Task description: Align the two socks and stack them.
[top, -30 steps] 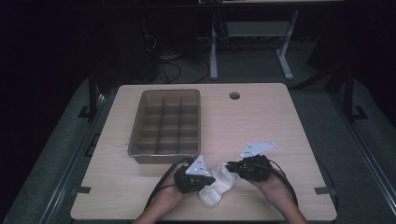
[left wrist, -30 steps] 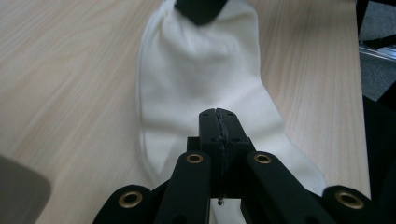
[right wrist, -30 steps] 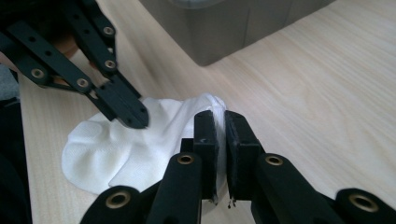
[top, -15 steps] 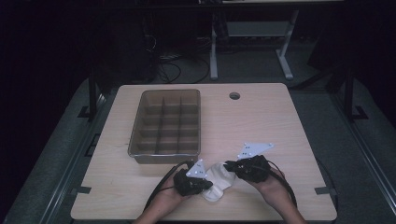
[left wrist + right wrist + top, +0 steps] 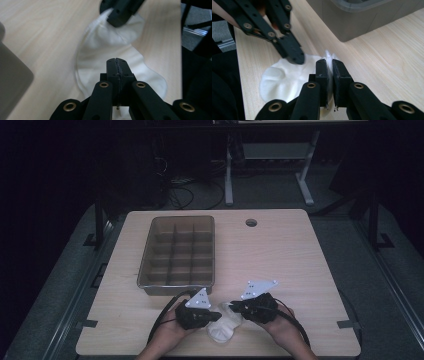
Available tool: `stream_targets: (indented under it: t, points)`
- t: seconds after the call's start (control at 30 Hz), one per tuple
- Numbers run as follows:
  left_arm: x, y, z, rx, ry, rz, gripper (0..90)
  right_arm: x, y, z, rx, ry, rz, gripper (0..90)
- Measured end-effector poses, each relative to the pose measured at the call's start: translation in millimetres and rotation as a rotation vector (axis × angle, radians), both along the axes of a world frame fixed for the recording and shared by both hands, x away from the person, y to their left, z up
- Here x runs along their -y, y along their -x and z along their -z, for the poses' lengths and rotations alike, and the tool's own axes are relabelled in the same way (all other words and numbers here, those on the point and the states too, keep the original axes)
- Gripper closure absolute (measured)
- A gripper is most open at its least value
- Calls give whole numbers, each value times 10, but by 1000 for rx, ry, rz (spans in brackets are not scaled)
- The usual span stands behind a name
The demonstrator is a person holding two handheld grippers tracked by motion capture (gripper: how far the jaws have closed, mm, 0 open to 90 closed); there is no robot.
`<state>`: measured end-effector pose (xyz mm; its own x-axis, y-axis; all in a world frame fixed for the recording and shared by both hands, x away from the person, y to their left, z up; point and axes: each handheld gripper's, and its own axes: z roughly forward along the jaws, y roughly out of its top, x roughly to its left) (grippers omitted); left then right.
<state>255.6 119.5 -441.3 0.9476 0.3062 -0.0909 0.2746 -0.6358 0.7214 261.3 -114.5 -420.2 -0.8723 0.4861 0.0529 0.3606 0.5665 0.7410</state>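
Sock is lying near the table's near edge, soft and floppy, so pinching an edge works best. Left gripper is clamping its near fold, right gripper is pinching the cuff, both jaws closed tight on fabric.

Dim lab, bare desk, floor cables

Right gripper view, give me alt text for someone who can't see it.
The right hand-held gripper is shut on an edge of a white sock lying on a pale wooden table. The left hand-held gripper comes in from the upper left and presses on the sock. A grey plastic tray sits behind it.
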Motion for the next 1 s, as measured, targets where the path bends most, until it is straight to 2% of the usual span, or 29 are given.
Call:
stream_targets:
  t: [0.17,0.27,0.5,0.73,1.0]
  points:
    - [-72,97,48,-11,-26,16,899,29,-20,1,13,7,15,840]
    - [-120,114,74,-19,-25,19,899,52,-32,-3,17,9,25,840]
    - [-58,84,153,-23,-48,25,900,93,-60,-29,34,6,51,840]
    - [-52,70,202,-37,-34,22,900,-38,66,-59,25,-18,-2,840]
    - [-56,69,208,-30,-33,24,900,-269,176,22,-11,7,-61,839]
